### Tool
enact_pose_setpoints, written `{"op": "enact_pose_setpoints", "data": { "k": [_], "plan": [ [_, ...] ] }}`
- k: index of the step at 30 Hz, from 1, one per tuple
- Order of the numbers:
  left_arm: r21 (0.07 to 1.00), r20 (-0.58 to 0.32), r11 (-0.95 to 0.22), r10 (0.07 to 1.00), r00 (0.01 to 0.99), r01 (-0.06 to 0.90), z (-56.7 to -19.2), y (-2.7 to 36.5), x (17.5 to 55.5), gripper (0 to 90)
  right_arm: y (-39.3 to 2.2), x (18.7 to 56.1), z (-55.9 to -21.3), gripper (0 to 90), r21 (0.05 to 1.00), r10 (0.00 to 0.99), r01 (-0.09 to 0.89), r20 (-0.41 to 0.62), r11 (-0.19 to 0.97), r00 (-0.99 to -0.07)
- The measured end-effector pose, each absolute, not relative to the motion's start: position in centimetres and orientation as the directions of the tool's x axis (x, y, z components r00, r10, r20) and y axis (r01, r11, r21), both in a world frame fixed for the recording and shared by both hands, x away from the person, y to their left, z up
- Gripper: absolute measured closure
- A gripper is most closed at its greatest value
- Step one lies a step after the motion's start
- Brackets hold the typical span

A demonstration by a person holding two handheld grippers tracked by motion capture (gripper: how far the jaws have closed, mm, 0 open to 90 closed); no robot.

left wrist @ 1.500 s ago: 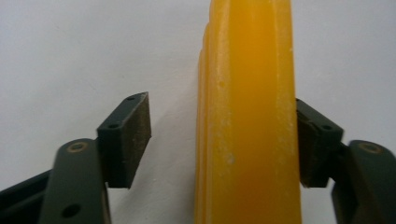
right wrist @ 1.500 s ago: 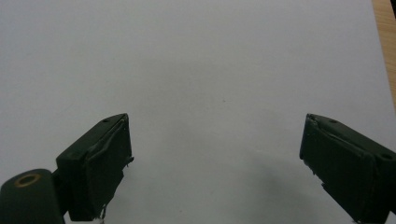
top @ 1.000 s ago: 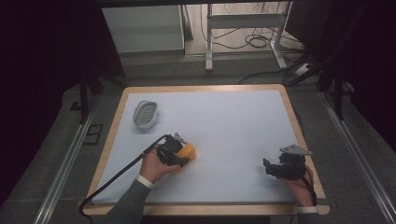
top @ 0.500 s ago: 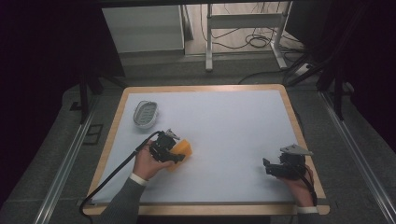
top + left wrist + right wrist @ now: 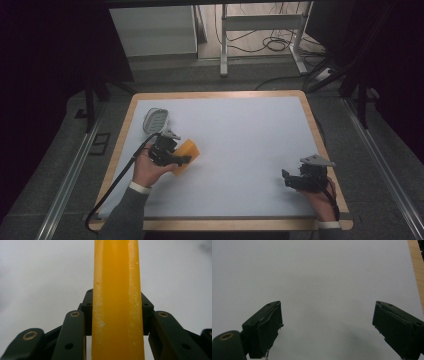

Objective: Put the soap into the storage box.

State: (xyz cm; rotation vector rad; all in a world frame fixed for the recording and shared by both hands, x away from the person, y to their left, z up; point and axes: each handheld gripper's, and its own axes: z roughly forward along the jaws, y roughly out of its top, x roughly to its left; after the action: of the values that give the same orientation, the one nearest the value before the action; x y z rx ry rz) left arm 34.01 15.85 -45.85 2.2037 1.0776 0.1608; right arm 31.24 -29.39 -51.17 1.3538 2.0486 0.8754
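Two grippers were in your hands over the white table (image 5: 240,135), and from left to right the scene ran like this. Near the table's far left corner lay a small grey oval dish (image 5: 155,119), resting on the white surface just inside the wooden rim. Just beside it, toward you, your left gripper (image 5: 176,159) was clenched on an orange block (image 5: 185,154); its cable trailed off toward the near left edge. In the left gripper view the block (image 5: 117,302) stood upright between the two black jaws, both pads pressed flat against its sides, and its speckled faces ran from the bottom of the frame to the top. The block sat left of the table's middle, near the dish but apart from it. A wide stretch of bare white surface separated your two hands. Well over by the near right corner, your right gripper (image 5: 290,179) pointed toward the table's middle. In the right gripper view that gripper (image 5: 327,322) had its jaws spread wide, with just white tabletop between them and the wooden rim (image 5: 417,272) showing at the right.
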Motion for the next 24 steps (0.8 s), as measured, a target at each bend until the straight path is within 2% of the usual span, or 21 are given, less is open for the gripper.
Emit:
{"op": "enact_pose_setpoints", "data": {
  "k": [24],
  "plan": [
    [0.636, -0.167, -0.39, 0.773, 0.612, 0.666, -44.3, 18.0, 34.9, 60.7, -29.8, 31.3, -51.1, 9.1, 0.763, 0.936, 0.588, -0.061, 0.268, -0.347]
  ]
}}
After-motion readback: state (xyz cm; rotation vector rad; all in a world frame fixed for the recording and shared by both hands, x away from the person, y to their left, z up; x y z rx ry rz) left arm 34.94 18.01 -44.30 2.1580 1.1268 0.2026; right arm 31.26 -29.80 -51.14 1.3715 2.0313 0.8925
